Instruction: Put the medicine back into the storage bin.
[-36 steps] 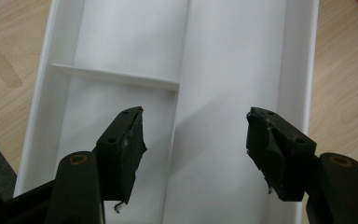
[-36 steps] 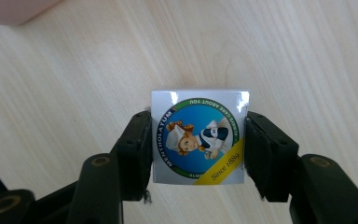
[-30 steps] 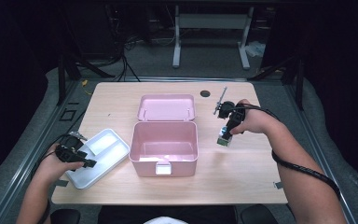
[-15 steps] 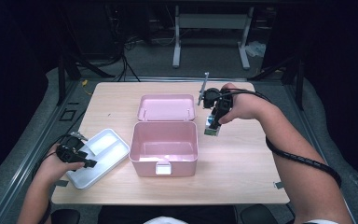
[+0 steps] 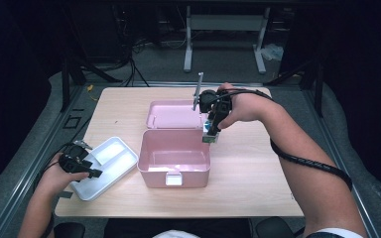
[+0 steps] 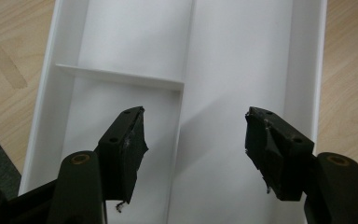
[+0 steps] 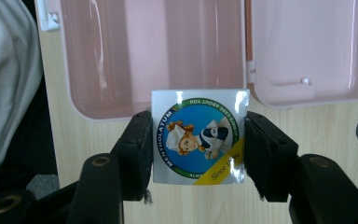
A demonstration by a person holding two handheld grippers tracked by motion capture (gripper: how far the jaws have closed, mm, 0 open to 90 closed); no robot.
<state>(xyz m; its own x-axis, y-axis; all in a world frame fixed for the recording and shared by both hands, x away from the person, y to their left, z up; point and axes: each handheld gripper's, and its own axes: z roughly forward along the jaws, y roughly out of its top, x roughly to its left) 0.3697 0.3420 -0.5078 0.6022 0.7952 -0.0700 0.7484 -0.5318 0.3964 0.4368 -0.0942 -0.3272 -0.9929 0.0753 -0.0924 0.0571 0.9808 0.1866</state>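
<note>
My worry: the small square box with the blue Mentholatum label (image 7: 199,136) could clip the near rim of the open pink plastic case (image 5: 174,157) and twist loose. My right hand-held gripper (image 5: 210,136) clamps that box side to side, above the case's two o'clock corner. My left hand-held gripper (image 6: 193,144) gapes empty over the white divided plastic tray (image 5: 106,166) at nine o'clock on the desk (image 5: 258,168)
</note>
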